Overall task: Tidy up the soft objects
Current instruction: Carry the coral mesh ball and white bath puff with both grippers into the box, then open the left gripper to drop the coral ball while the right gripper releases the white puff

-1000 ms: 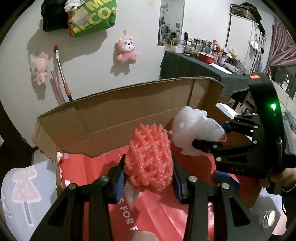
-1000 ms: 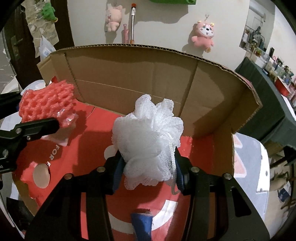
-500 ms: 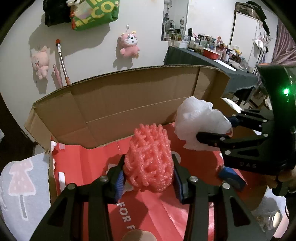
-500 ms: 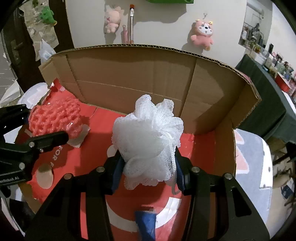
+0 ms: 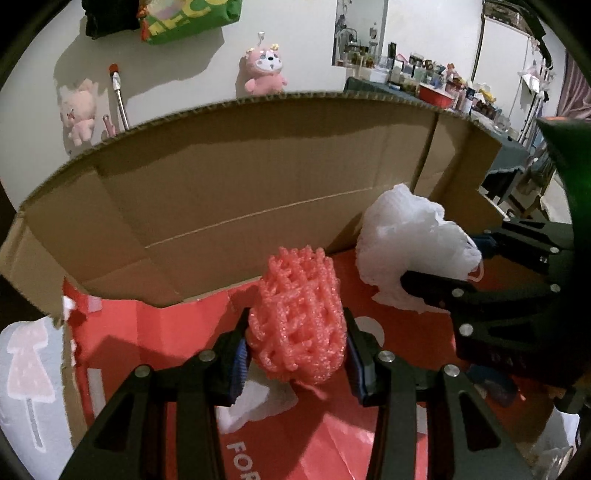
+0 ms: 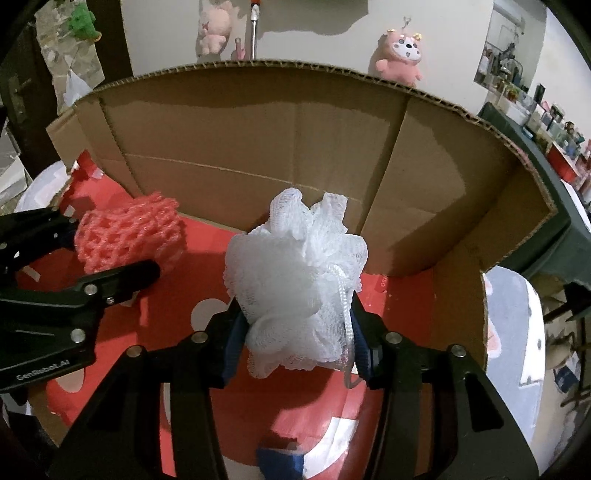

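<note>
White wall (image 5: 207, 66): pink plush toys (image 5: 265, 69) hung, green bag (image 5: 184, 18). Dark-clothed table (image 5: 373, 85), cluttered, possibly bottles. Patterned cloth (image 6: 517, 332) lower right.

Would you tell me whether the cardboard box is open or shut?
Open: the cardboard box has its flaps standing up, and its red floor shows.

You have two grippers: the left gripper (image 5: 295, 354) pinches one pink foam net (image 5: 297, 319), the right gripper (image 6: 295, 347) one white bath pouf (image 6: 295, 291). One cardboard box (image 6: 258, 129) ahead; two pink plush toys (image 6: 400, 55) beyond it.
</note>
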Available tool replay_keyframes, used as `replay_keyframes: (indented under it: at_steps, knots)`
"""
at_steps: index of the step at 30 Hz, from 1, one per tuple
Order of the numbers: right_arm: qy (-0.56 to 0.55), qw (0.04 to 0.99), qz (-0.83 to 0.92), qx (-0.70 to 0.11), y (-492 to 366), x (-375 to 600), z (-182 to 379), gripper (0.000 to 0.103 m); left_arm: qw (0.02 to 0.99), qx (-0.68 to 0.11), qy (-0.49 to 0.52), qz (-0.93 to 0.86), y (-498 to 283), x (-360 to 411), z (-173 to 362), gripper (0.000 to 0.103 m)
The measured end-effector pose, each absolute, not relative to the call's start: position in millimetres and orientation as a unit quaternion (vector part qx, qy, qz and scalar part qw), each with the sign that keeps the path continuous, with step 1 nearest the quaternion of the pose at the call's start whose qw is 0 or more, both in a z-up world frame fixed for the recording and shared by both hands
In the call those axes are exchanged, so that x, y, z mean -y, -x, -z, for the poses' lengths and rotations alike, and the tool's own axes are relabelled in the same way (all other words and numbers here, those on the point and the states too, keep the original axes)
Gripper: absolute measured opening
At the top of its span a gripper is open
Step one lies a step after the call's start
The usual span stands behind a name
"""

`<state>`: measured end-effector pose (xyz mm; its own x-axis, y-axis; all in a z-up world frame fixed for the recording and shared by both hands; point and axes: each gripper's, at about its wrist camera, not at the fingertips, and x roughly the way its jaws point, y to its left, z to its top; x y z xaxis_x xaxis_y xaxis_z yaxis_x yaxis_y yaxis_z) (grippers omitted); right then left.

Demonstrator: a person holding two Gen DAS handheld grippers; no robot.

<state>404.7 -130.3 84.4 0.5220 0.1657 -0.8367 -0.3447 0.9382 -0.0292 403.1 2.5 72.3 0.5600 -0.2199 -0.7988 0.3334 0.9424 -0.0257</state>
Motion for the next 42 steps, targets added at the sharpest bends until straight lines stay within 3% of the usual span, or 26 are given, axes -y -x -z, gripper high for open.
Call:
replay_keyframes:
  at_steps: [14, 21, 31, 38, 42]
  knots:
    - [0.090, 0.862, -0.138, -0.480, -408.5, 133.1, -79.4, 0.060, 0.874, -0.459, -0.072, 0.141, -407.9, -0.3, -57.9, 0.049]
    - [0.089, 0.862, -0.138, -0.480, -410.2, 135.0, -80.2, 0.064, 0.873, -0.460, -0.071, 0.143, -406.0, -3.2, -61.3, 0.067]
    - [0.083, 0.860, -0.143, -0.482, -410.1, 140.5, -84.7, 0.067, 0.873, -0.461, -0.071, 0.145, -391.5, -16.8, -69.1, 0.081]
    - [0.082, 0.862, -0.148, -0.477, -402.2, 142.0, -89.2, 0.068, 0.861, -0.475, -0.107, 0.144, -379.2, -23.3, -63.8, 0.081]
    - [0.081, 0.863, -0.150, -0.475, -395.8, 139.9, -90.6, 0.068, 0.857, -0.483, -0.117, 0.136, -380.1, -25.3, -56.0, 0.071]
